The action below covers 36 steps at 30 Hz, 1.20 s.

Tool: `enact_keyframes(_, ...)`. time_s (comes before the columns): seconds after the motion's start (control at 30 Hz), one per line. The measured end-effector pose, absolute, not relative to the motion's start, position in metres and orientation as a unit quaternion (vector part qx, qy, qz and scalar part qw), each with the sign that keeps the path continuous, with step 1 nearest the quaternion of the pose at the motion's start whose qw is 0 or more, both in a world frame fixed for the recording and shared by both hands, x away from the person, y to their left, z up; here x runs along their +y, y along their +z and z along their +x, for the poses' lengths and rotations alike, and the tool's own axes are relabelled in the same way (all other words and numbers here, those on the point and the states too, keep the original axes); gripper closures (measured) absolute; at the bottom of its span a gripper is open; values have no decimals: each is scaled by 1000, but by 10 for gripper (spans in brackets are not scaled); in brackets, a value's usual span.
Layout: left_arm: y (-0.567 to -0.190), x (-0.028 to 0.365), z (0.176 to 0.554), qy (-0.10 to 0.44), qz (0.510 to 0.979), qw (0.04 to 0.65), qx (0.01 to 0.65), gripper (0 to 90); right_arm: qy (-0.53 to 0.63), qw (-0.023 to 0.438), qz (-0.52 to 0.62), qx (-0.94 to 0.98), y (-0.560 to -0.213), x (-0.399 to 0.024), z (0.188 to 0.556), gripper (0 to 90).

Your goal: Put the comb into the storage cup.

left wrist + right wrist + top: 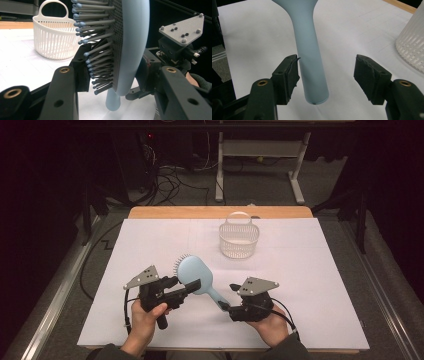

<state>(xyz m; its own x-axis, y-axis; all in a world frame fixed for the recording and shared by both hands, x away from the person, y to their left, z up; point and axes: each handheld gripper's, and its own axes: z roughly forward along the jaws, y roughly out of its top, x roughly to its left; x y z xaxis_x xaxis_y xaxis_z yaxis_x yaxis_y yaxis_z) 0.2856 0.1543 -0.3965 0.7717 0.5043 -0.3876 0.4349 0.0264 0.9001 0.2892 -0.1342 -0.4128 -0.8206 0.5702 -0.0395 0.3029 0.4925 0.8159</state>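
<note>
The left gripper (187,287) is clenched on the head of a pale blue hairbrush (196,276): in the left gripper view one pad sits among the bristles (100,50) and the other presses the smooth back, so the brush stands on edge between the jaws. The right gripper (225,306) has let go; its jaws stand apart, and in the right gripper view the brush handle (310,62) runs down between them, close beside one pad and well apart from the other. No earlier look is needed to see that neither pad squeezes it.

The brush hangs just above the surface (310,285), near its front edge, head toward the far left and handle toward the near right, spanning the gap between the two hands. The person's left hand (145,317) and right hand (270,327) come in from the near edge, a dark cable trailing from each gripper.

The surface is covered with a white sheet, with a strip of bare wood (220,212) showing along the far edge. A white slatted basket (239,240) with a hoop handle stands upright toward the far side, well apart from the brush, with open sheet between them.

Beyond the surface the room is dim: a grey floor, a tangle of cables (170,180), and the white legs of another desk (297,175).
</note>
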Motion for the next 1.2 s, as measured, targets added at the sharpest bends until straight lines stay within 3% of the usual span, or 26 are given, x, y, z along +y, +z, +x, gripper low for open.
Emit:
enact_keyframes(0.47,-397,156,287,29,697,630,341,535,466,164,243,835,-406,-144,287,380)
enact_keyframes(0.9,-397,158,288,34,700,625,345,535,501,169,277,802,-406,-184,286,350)
enact_keyframes(1.2,-395,162,288,40,696,630,343,535,488,200,300,795,-414,-214,283,307)
